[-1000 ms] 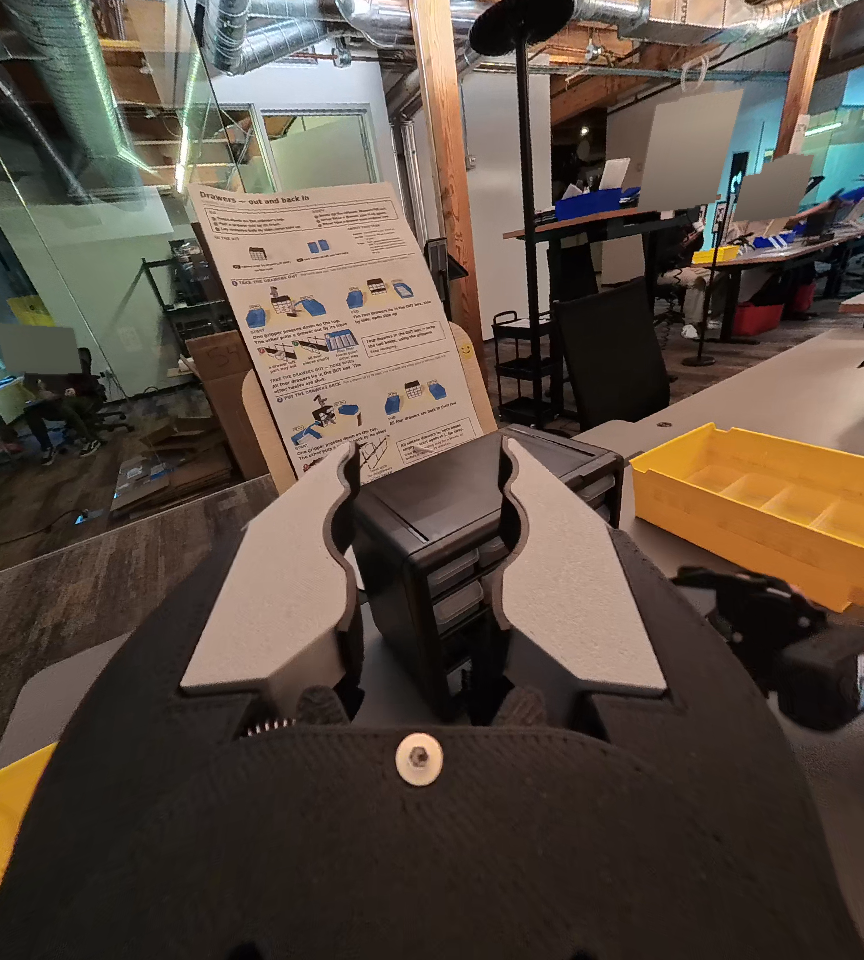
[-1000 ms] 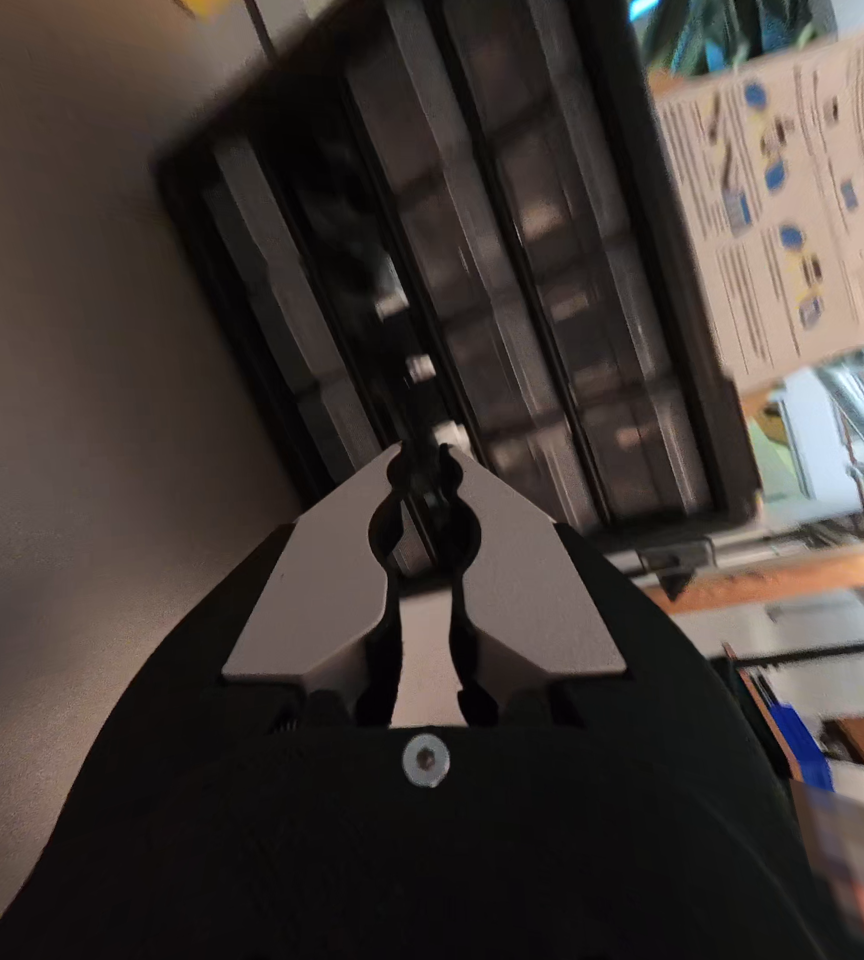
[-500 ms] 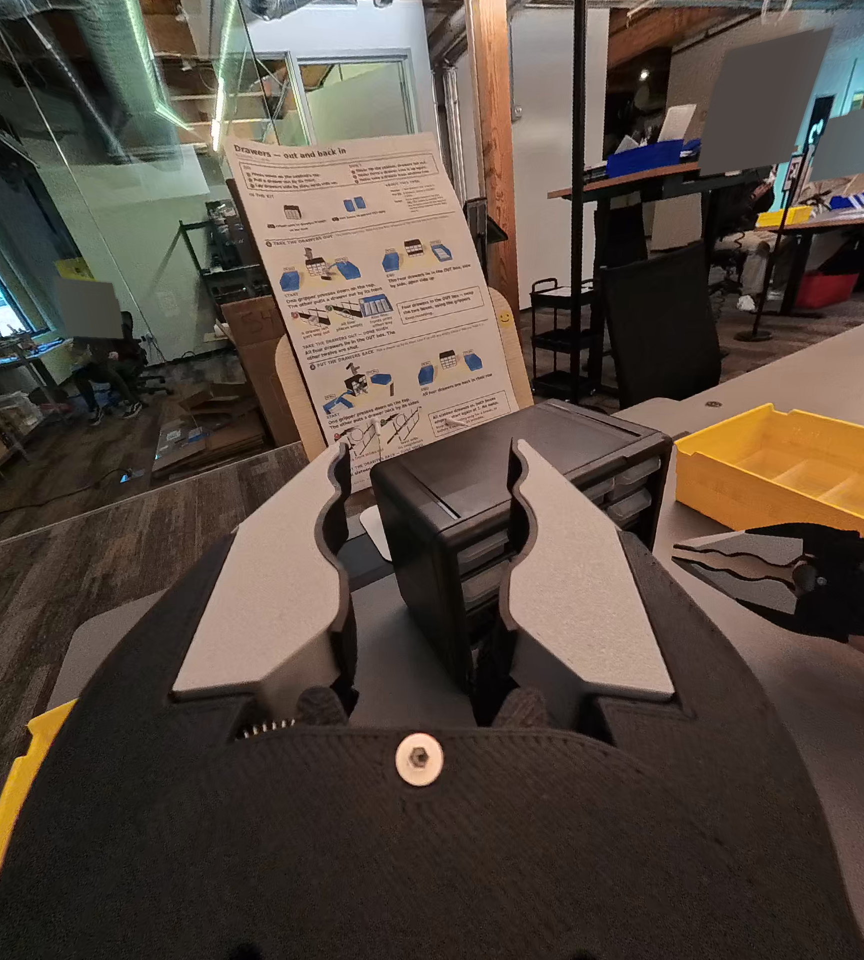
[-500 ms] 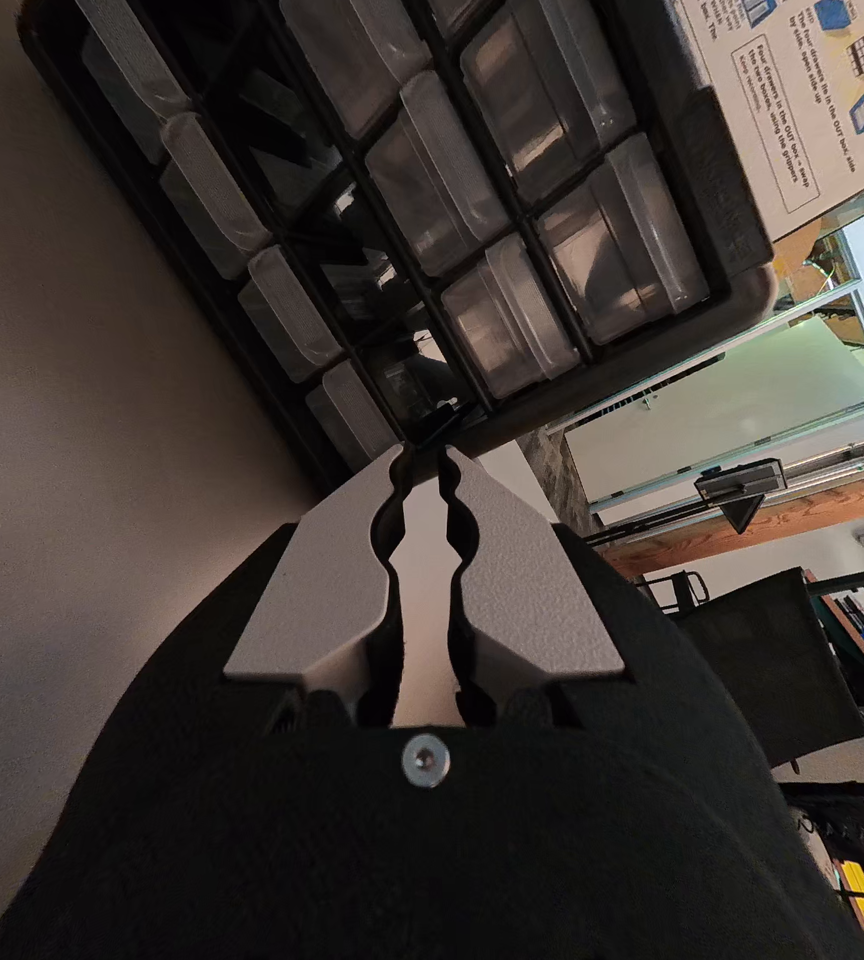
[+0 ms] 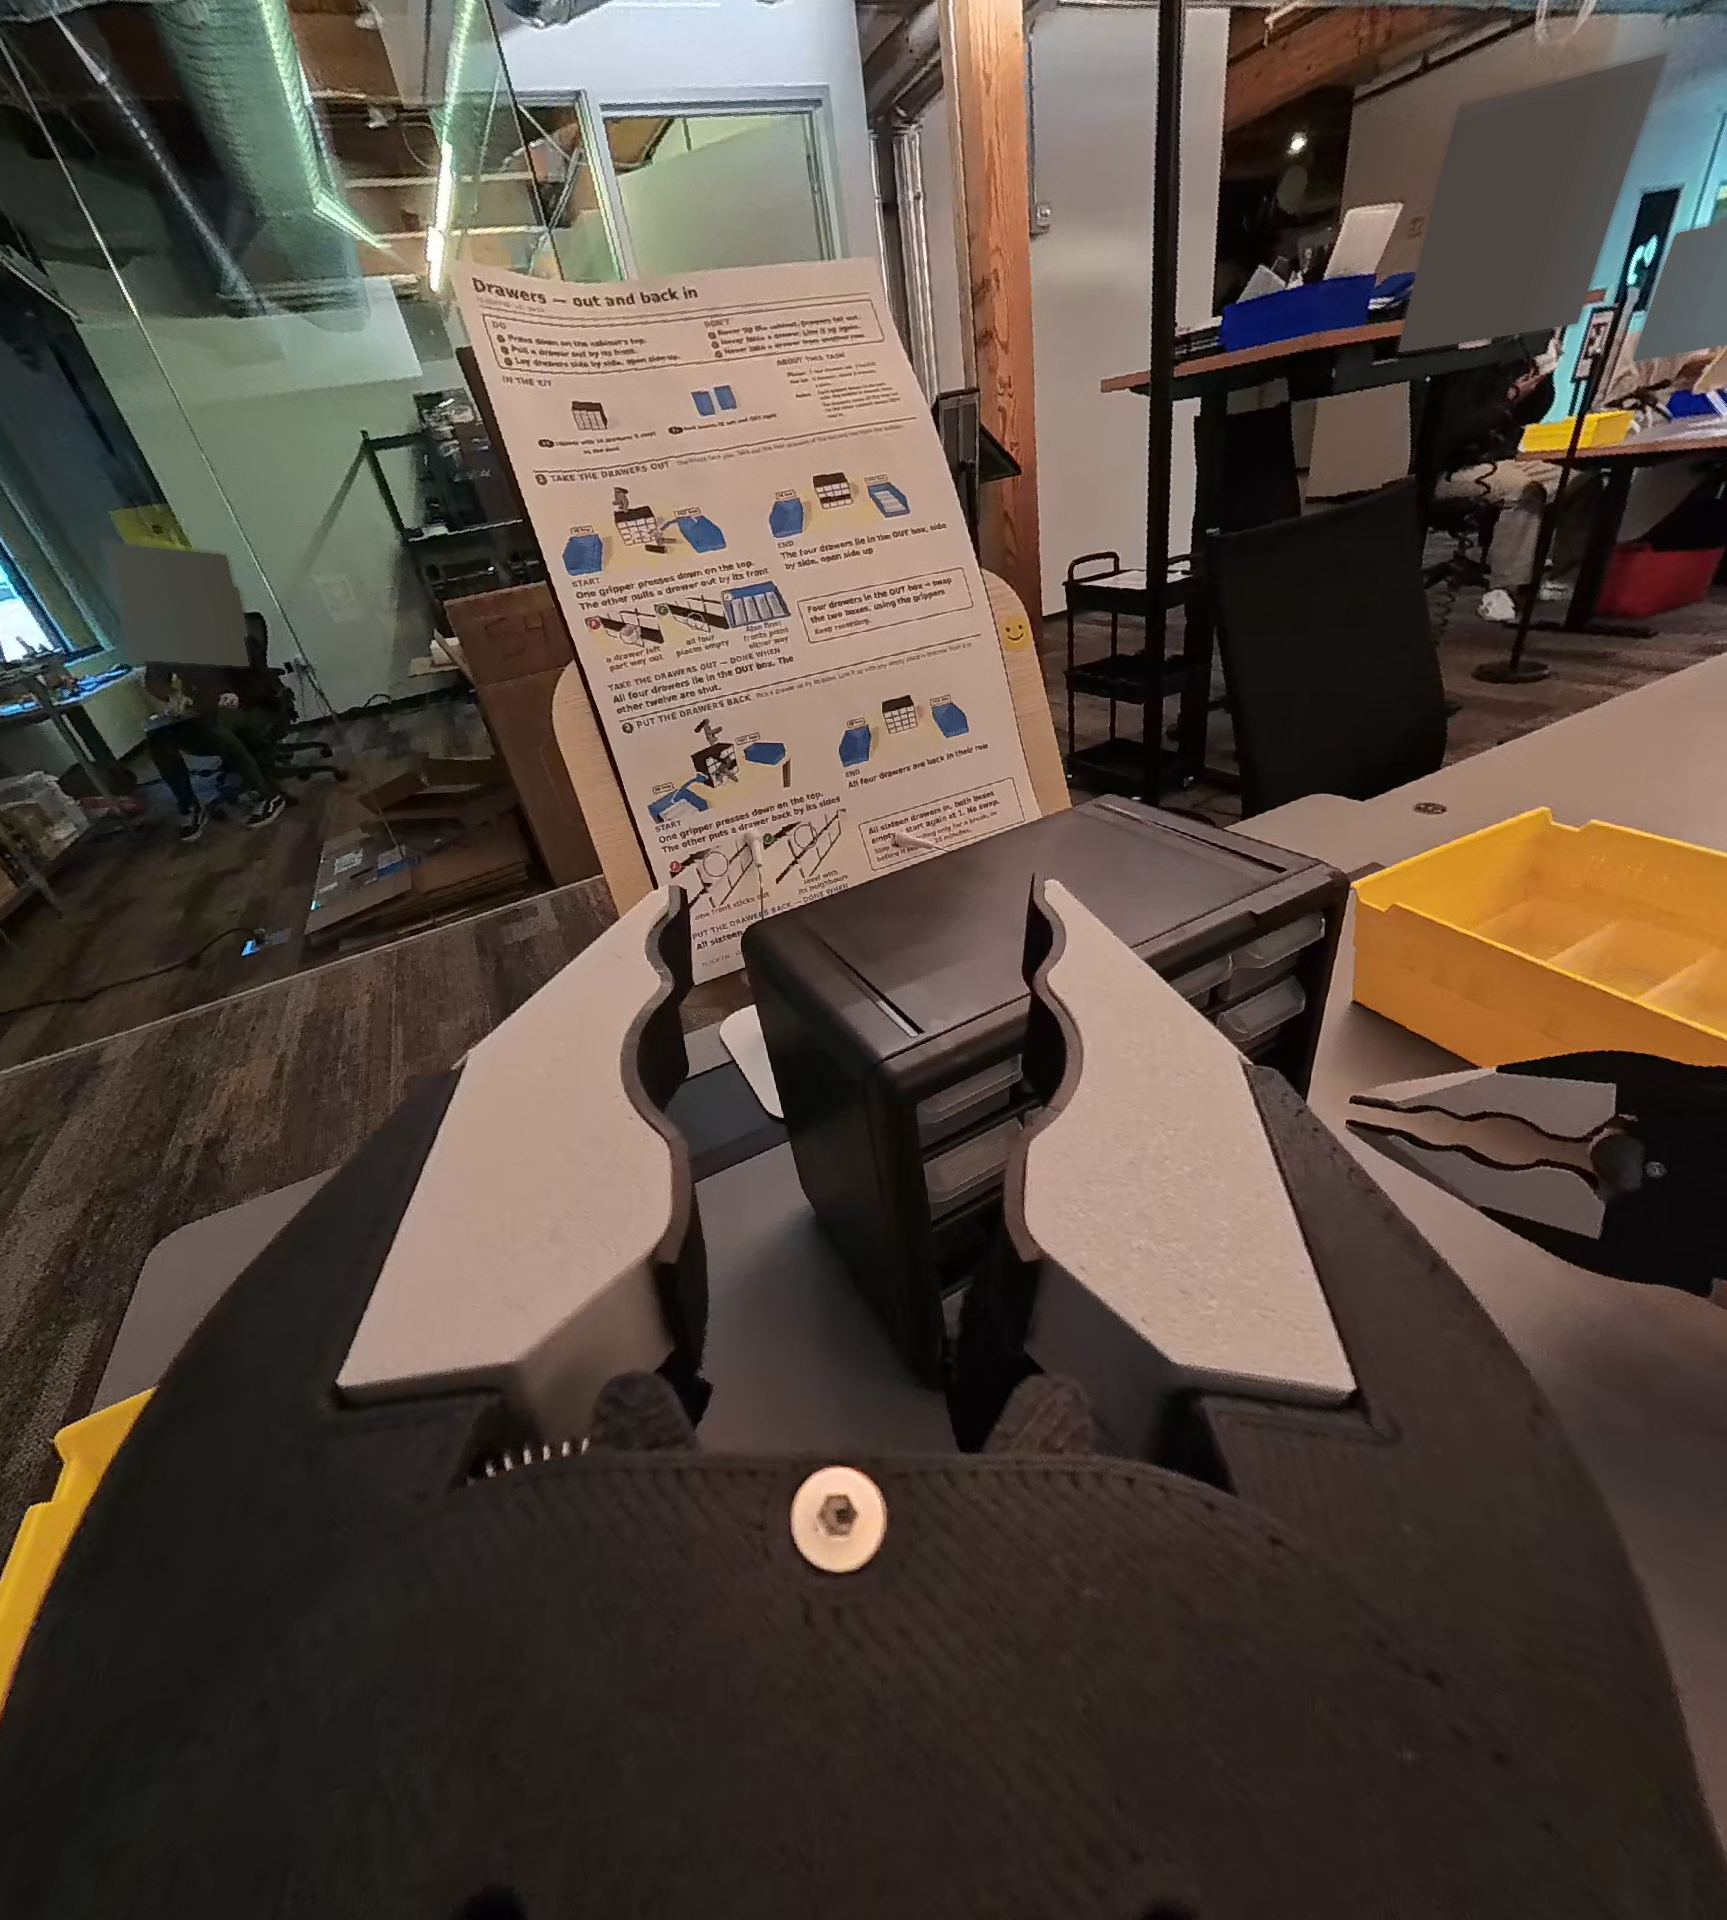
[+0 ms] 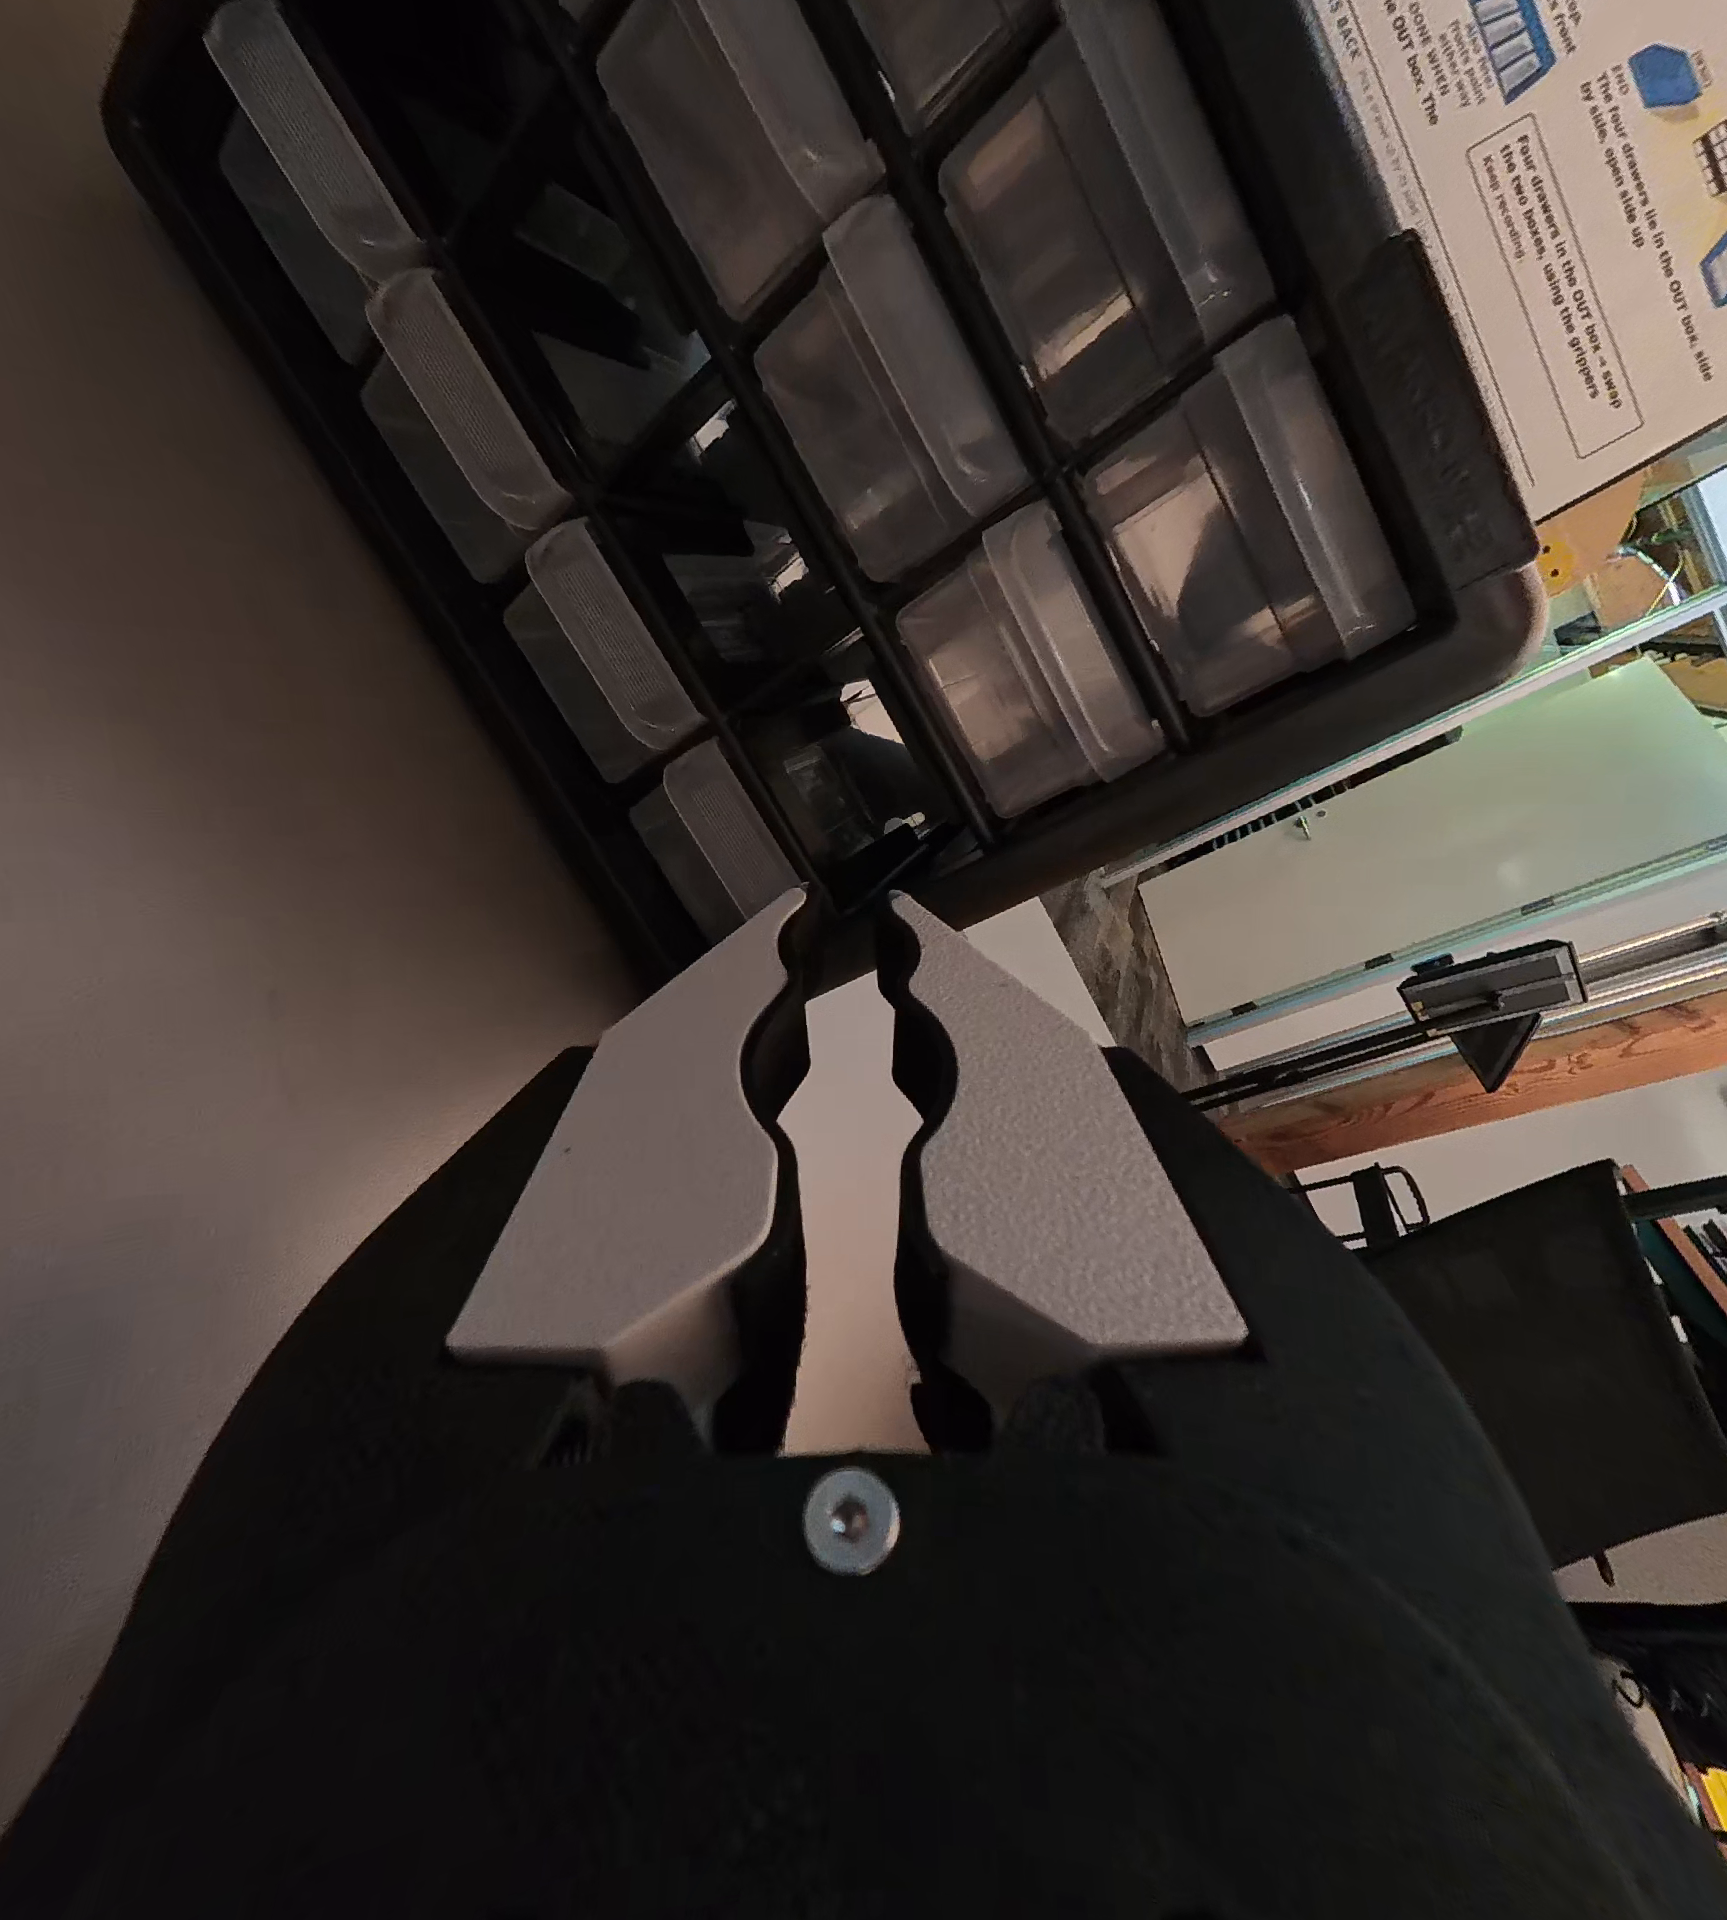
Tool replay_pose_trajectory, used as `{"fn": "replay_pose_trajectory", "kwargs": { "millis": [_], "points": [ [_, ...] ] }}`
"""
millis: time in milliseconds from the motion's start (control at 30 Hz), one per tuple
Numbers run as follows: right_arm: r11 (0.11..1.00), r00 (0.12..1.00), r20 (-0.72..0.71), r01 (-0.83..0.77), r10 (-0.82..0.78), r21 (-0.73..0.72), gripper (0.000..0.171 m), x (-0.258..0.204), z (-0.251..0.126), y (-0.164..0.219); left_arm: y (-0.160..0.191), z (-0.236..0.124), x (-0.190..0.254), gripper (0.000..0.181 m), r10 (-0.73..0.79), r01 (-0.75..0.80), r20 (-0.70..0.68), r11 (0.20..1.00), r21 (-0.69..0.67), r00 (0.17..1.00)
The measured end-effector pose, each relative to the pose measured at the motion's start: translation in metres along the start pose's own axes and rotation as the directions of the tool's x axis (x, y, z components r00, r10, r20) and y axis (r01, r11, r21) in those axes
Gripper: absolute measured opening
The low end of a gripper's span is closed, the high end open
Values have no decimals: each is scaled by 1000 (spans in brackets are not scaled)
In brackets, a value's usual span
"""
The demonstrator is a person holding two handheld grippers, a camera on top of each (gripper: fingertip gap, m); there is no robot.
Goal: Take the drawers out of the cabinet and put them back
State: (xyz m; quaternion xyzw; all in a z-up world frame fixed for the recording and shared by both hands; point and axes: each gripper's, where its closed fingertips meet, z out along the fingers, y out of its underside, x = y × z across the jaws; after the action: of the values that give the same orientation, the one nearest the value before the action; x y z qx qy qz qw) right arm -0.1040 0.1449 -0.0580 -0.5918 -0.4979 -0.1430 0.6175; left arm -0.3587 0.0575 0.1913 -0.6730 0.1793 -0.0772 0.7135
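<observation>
Left wrist view: the left claw (image 5: 854, 914) is held wide open and empty above the black cabinet (image 5: 994, 987) on the grey bench (image 5: 1565, 1455). The right claw (image 6: 846, 906), nearly closed and empty, is turned sideways before the clear drawers (image 6: 1025, 665).

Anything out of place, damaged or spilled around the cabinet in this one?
The cabinet stands upright and looks intact. Its second row from the bottom is dark and empty, while clear drawers fill the other rows. That fits drawers taken out, not damage. Nothing looks spilled.
</observation>
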Motion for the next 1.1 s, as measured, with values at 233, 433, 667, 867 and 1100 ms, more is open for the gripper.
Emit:
{"fn": "replay_pose_trajectory", "kwargs": {
  "millis": [233,433,667,867,1100],
  "points": [
    [1000,1000,-2,-5,5,-5,7,2,0,2,0,0,-1,63,-3,3,1,1000,-2,1000],
    [1000,1000,-4,-14,14,-7,7,4,0,4,1,-1,-1,64,-5,5,1,1000,-4,1000],
    [1000,999,-18,-30,30,-6,4,9,0,10,3,3,1,64,-5,5,-4,1000,-13,1000],
    [999,998,-44,-34,35,9,4,16,-3,7,4,3,3,64,2,-2,-4,1000,-21,1000],
    [999,997,-73,-37,40,34,4,23,-7,4,7,5,3,64,2,-2,-9,999,-34,1000]
  ]
}}
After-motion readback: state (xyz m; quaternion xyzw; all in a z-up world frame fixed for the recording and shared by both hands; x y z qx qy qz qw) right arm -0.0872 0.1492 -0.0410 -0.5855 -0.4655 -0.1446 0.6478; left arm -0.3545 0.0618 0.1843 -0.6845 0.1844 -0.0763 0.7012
